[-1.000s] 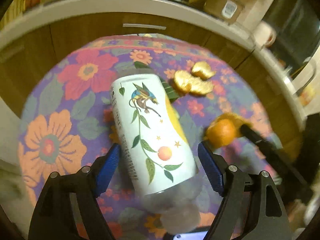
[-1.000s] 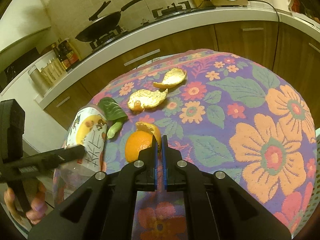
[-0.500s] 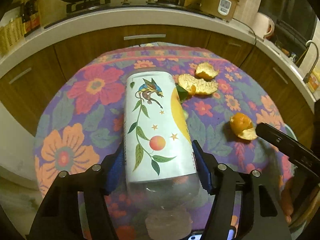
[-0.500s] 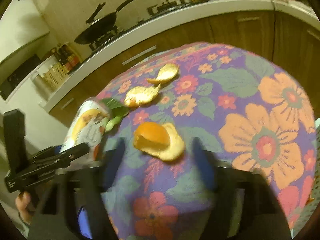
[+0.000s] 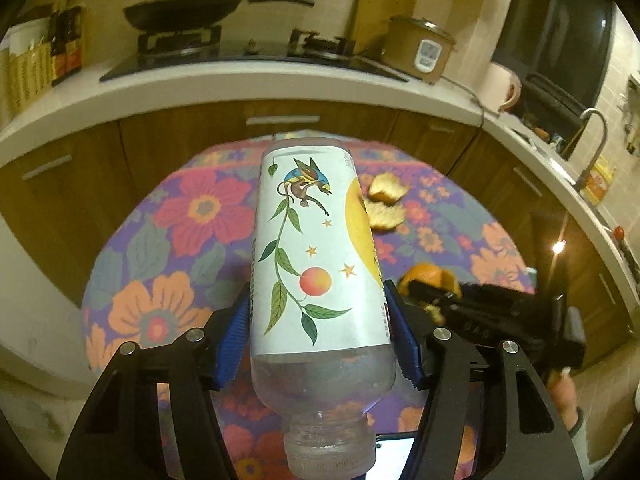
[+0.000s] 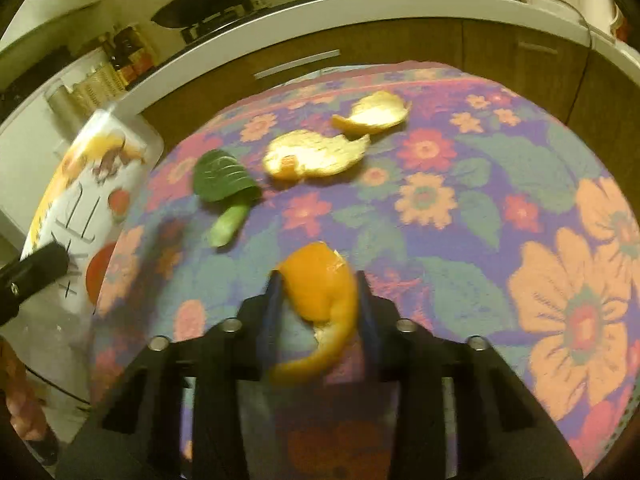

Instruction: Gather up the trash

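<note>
My left gripper [image 5: 316, 304] is shut on a clear plastic bottle [image 5: 312, 248] with a white illustrated label, held neck toward the camera and raised above the flowered tablecloth [image 5: 168, 264]. The same bottle [image 6: 92, 184] shows at the left edge of the right wrist view. My right gripper [image 6: 318, 278] points down at the table, and its jaws are closing on a curled orange peel [image 6: 324, 300] whose sides meet the blue pads. Farther back on the cloth lie two pale peel pieces [image 6: 316, 154] [image 6: 374, 114] and a green leaf with a stem [image 6: 224, 178].
A round table with a flowered cloth [image 6: 480, 200] stands before brown cabinets [image 5: 120, 160] and a white counter. On the counter are a pan on a hob [image 5: 180, 12], a rice cooker [image 5: 420, 48] and a kettle [image 5: 500, 88]. A tap [image 5: 592, 136] is at the right.
The left gripper closed on the bottle and raised it off the cloth. The right gripper went from shut to wide apart, then came in around the orange peel.
</note>
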Demonstrator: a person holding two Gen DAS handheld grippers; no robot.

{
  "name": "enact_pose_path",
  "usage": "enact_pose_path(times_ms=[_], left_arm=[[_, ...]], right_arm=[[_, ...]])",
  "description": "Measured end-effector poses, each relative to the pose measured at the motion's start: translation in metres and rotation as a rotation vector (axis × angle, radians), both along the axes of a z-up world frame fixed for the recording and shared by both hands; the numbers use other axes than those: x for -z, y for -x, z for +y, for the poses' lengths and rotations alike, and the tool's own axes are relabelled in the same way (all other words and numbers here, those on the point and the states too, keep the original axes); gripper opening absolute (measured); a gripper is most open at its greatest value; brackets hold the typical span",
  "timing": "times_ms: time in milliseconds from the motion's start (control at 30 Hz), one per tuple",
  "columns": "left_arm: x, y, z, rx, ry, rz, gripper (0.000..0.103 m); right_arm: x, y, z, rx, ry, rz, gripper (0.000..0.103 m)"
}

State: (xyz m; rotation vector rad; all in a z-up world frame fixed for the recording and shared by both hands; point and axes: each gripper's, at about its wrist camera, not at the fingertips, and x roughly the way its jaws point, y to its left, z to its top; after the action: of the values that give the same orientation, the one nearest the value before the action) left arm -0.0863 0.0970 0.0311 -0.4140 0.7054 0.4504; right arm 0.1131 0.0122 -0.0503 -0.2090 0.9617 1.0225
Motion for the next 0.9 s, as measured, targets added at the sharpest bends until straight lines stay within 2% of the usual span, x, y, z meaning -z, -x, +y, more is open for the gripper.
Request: enact_pose_path(times_ms=[133, 267, 467, 600, 767, 900], left_arm=[[-0.013, -0.012, -0.013, 0.05, -0.023, -0.025, 0.06], [-0.029, -0.038, -0.041, 0.155, -0.038, -0.066, 0.06], [-0.042, -0.088, -0.091, 0.324, -0.023, -0.118, 0.06], [-0.044, -0.128, -0.131, 0.448, 0.0, -0.139, 0.06], [-0.037, -0.17, -0.182, 0.56, -0.001, -0.109, 0.06], [-0.027, -0.2, -0.218, 0.636, 0.015, -0.072, 0.06]], right_arm=[[-0.011, 0.006, -0.023, 0.032, -0.054, -0.037, 0.019], [-0.029, 0.0, -0.063, 0.114, -0.112, -0.074, 0.019], [-0.053, -0.022, -0.149, 0.285, -0.16, -0.132, 0.019], [-0.059, -0.042, -0.208, 0.408, -0.182, -0.13, 0.019], [-0.05, -0.063, -0.275, 0.564, -0.186, -0.116, 0.019], [-0.027, -0.08, -0.316, 0.683, -0.158, -0.066, 0.02]])
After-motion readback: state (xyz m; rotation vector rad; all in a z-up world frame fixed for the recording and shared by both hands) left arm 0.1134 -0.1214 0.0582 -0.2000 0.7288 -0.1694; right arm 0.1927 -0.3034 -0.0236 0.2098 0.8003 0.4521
